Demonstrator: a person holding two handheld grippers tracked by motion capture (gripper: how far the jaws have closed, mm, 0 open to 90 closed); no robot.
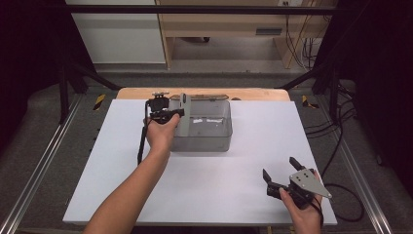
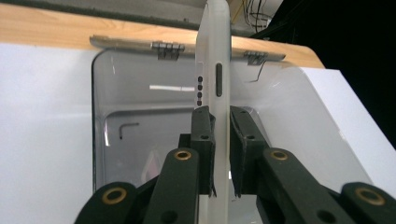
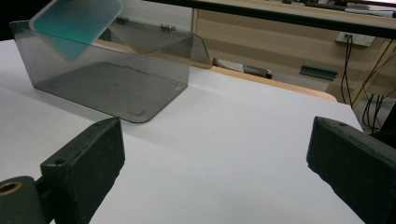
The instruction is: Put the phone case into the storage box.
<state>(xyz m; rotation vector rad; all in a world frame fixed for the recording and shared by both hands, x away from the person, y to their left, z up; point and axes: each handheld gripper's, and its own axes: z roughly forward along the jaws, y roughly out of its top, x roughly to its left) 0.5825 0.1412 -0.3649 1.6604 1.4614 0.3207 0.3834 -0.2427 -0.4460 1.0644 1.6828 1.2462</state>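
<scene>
The left gripper (image 2: 218, 140) has its fingers (image 2: 203, 140) clamped on a white smartphone (image 2: 214, 60), held edge-on above the open clear plastic box (image 2: 140, 102); no readable writing shows. The right gripper (image 1: 285, 176) rests on the white table (image 1: 219, 185), fingers wide apart.

White table top (image 1: 219, 185), wooden cabinet (image 1: 234, 29), black cables (image 1: 341, 146)

left hand-held gripper (image 2: 219, 154): black jaws, brass-coloured pivot pins, black cable trailing behind
right hand-held gripper (image 1: 281, 170): black, grey three-cornered plate on top
forearms: bare, no sleeves
</scene>
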